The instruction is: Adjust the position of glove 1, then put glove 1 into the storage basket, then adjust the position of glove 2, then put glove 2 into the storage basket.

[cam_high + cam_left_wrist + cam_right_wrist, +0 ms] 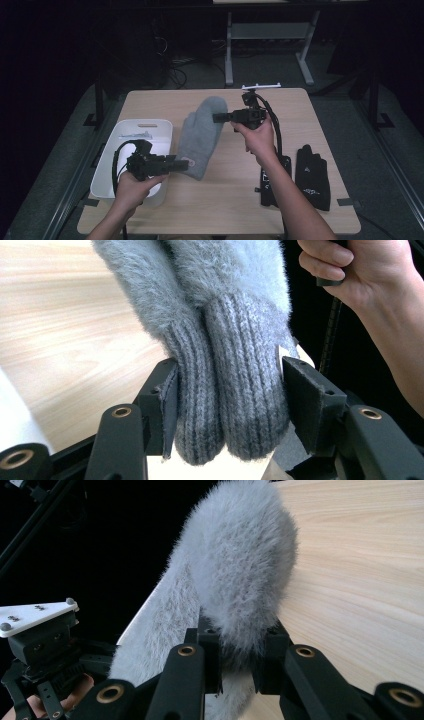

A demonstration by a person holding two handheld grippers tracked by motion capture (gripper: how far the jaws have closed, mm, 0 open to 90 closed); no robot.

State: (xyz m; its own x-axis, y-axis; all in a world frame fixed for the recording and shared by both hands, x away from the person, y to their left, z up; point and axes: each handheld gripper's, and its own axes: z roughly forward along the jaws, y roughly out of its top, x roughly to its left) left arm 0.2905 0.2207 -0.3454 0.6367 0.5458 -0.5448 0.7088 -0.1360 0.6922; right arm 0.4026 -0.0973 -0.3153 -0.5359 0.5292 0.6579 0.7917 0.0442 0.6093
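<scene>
Mitten pair [200, 135]: grey, fuzzy w/ ribbed knit cuffs; stretched between both grippers above the tabletop [225, 190], running from near-left up toward centre.
Cuffs [225, 400]: two, side by side, hanging down between the jaws in the left gripper view; small tag at the right edge.
Left gripper [181, 164]: jaws at mid width, clamped on the cuff end, pads pressing both sides of the ribbing; held just beside the bin.
Right gripper [218, 118]: jaws narrow, pinched on the fuzzy tip end [240, 575]; fluff bulged out above the pads.
Left hand [131, 189]: wrapped round its gripper's handle, near the front-left edge.
Right hand [257, 137]: gripping the handle, roughly mid-tabletop; cable looped over the wrist.
Bin [116, 142]: white, at the left side of the tabletop; small pale item lying inside near the back, too small to tell what.
Black gloves [312, 175]: flat on the right side, well apart from the mittens.
</scene>
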